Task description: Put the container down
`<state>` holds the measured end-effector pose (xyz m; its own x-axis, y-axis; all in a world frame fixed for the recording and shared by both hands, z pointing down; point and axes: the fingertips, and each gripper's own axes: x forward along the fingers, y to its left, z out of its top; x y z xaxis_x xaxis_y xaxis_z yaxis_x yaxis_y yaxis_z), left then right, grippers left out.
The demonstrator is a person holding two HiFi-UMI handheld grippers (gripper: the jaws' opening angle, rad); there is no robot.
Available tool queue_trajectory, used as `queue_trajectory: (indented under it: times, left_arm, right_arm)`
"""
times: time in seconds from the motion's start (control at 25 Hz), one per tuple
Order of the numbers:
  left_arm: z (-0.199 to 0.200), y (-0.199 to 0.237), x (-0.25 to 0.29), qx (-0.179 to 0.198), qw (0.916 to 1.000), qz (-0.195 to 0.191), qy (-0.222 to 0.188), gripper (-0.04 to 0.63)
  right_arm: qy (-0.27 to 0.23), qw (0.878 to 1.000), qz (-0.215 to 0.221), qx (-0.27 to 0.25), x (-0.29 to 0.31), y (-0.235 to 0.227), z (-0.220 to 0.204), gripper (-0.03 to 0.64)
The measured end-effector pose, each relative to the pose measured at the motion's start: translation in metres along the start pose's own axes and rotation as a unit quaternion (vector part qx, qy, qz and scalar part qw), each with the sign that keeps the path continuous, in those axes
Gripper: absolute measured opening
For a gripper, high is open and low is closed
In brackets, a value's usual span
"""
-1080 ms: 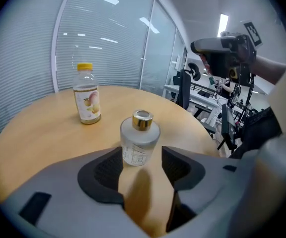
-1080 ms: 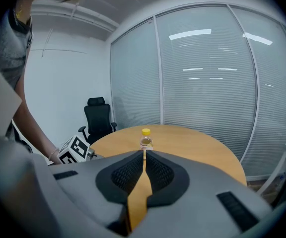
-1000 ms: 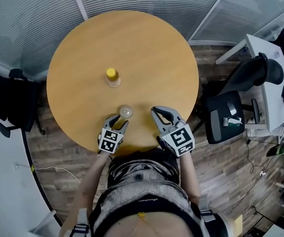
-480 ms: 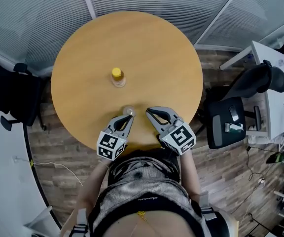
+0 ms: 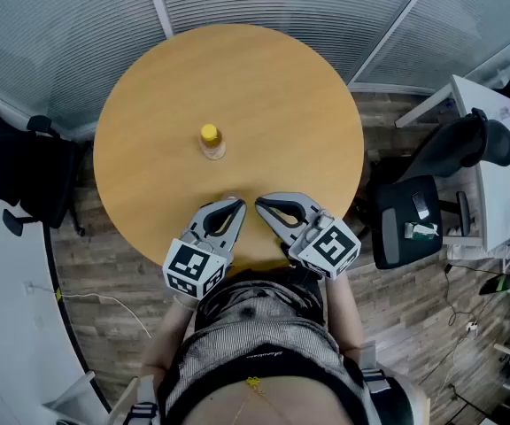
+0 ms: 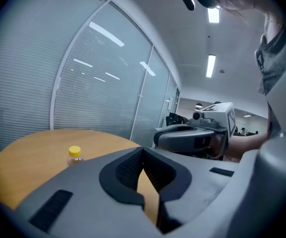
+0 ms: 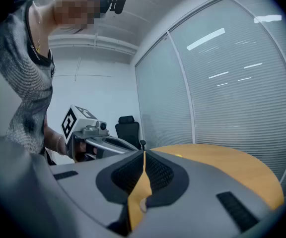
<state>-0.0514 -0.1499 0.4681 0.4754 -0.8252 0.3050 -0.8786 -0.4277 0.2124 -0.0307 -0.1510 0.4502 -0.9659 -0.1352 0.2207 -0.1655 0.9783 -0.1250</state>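
Container [image 5: 229, 197], clear and round, stands on wooden table [image 5: 273, 87].

Round table [image 5: 264, 78]; black chair [image 5: 395, 237] at right; white desk [image 5: 490, 162] beyond.

Round wooden table [image 5: 264, 78] on wood-plank floor [image 5: 414, 326]; blinds [image 5: 60, 34] behind, black office chair [image 5: 388, 228] right.
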Motion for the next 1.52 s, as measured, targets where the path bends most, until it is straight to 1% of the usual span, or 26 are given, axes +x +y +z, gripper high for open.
queue_trajectory:
  times: [0.12, 0.36, 0.48, 0.76, 0.92, 1.0, 1.12, 1.52]
  left_arm:
    - [0.015, -0.005, -0.003, 0.012, 0.9997, -0.001, -0.020, 0.021]
    - [0.030, -0.011, -0.006, 0.005, 0.9994, -0.005, -0.034, 0.021]
    - [0.033, -0.011, -0.008, 0.000, 0.9995, -0.001, -0.031, 0.020]
    - [0.033, -0.012, -0.013, 0.005, 0.9995, 0.007, -0.029, 0.020]
    - [0.032, -0.017, -0.012, 0.014, 0.9995, 0.008, -0.027, 0.020]
    - [0.033, -0.019, -0.012, 0.017, 0.9994, 0.009, -0.028, 0.020]
    - [0.032, -0.022, -0.013, 0.022, 0.9994, 0.009, -0.026, 0.020]
    - [0.030, -0.022, -0.015, 0.038, 0.9990, 0.016, -0.019, 0.020]
  right_arm:
    - [-0.006, 1.000, 0.010, -0.005, -0.002, 0.004, 0.006, 0.026]
    - [-0.018, 1.000, 0.018, -0.013, -0.004, 0.009, 0.015, 0.026]
    - [-0.022, 1.000, 0.019, -0.013, -0.005, 0.012, 0.018, 0.026]
    - [-0.035, 0.999, 0.014, -0.004, -0.008, 0.012, 0.021, 0.026]
    - [-0.043, 0.999, 0.016, -0.017, -0.009, 0.012, 0.022, 0.026]
    - [-0.041, 0.999, 0.015, -0.023, -0.010, 0.012, 0.022, 0.026]
    - [-0.031, 0.999, 0.012, -0.019, -0.011, 0.014, 0.019, 0.026]
    - [-0.031, 0.999, 0.015, -0.032, -0.012, 0.015, 0.019, 0.026]
